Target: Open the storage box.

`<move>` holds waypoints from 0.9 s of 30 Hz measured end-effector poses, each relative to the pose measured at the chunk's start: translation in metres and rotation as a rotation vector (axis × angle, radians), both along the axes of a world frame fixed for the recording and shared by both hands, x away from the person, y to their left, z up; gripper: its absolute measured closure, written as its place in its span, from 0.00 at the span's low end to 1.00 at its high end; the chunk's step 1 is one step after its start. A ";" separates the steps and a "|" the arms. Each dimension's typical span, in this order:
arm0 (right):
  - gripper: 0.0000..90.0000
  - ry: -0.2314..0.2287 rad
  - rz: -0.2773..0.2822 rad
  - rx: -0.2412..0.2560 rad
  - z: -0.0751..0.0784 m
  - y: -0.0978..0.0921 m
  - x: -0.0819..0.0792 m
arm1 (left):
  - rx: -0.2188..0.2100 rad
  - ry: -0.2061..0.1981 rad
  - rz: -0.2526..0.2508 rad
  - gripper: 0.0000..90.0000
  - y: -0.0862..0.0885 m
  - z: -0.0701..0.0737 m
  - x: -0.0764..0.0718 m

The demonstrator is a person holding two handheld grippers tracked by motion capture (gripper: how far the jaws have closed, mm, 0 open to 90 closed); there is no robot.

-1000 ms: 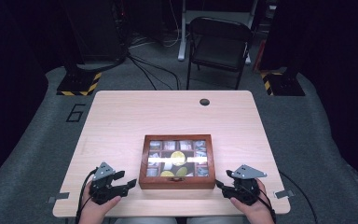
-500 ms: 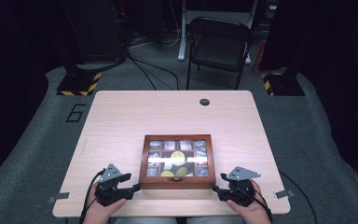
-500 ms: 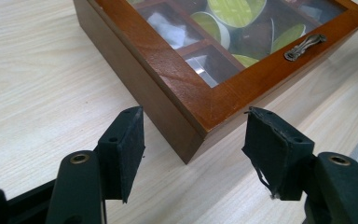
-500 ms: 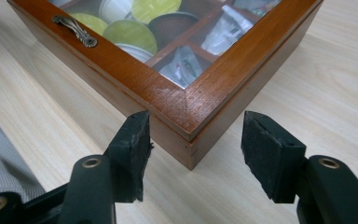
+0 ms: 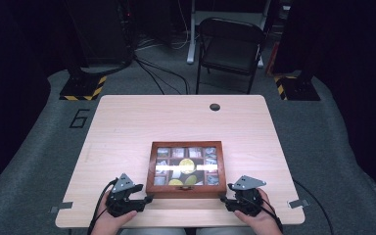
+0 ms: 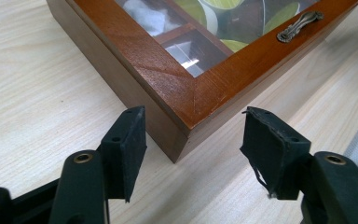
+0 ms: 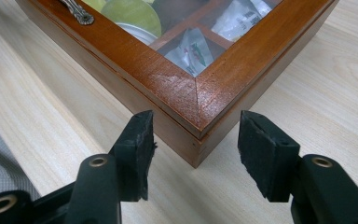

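Note:
A brown wooden box (image 5: 186,169) with a glass lid lies shut near the table's front edge, with tea packets visible in its compartments. A small metal handle (image 6: 300,25) sits on the lid's front rail. My left gripper (image 5: 146,199) is open, its jaws straddling the box's near left corner (image 6: 186,126) without touching it. My right gripper (image 5: 223,199) is open too, its jaws on either side of the near right corner (image 7: 198,116). Both rest low over the table, held by a person's hands.
The light wooden table (image 5: 142,127) has a round cable hole (image 5: 215,106) at the back. A black folding chair (image 5: 230,44) stands beyond the far edge. Hazard-striped stand bases (image 5: 83,88) and cables lie on the grey floor.
Both grippers have moved inward toward the box's near corners. The box has not moved.

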State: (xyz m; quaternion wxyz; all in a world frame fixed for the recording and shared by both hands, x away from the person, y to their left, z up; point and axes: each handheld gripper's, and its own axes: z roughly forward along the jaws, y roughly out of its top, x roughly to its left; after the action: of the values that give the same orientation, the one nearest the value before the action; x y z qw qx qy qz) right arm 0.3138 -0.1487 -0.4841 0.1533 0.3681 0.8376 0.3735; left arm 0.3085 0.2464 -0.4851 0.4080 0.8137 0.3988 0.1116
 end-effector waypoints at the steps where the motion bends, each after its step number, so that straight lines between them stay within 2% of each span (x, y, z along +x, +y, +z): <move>1: 0.51 -0.002 0.001 -0.004 0.000 0.000 0.000 | 0.001 0.010 -0.003 0.45 0.000 0.000 0.000; 9: 0.53 0.005 -0.001 -0.017 -0.002 0.003 0.003 | 0.018 0.020 -0.012 0.51 -0.005 -0.004 0.004; 15: 0.53 0.001 0.008 -0.024 -0.004 0.004 0.004 | 0.035 0.020 -0.010 0.51 -0.006 -0.005 0.006; 23: 0.53 0.005 0.012 -0.027 -0.003 0.004 0.005 | 0.026 0.032 -0.009 0.52 -0.006 -0.006 0.009; 27: 0.56 -0.007 0.013 -0.006 -0.001 0.002 0.004 | 0.023 0.027 -0.003 0.52 -0.006 -0.006 0.009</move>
State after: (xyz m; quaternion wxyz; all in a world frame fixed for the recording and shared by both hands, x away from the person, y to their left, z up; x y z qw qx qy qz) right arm 0.3182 -0.1463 -0.4850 0.1552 0.3608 0.8405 0.3732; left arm 0.3179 0.2400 -0.4910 0.3936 0.8203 0.4015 0.1045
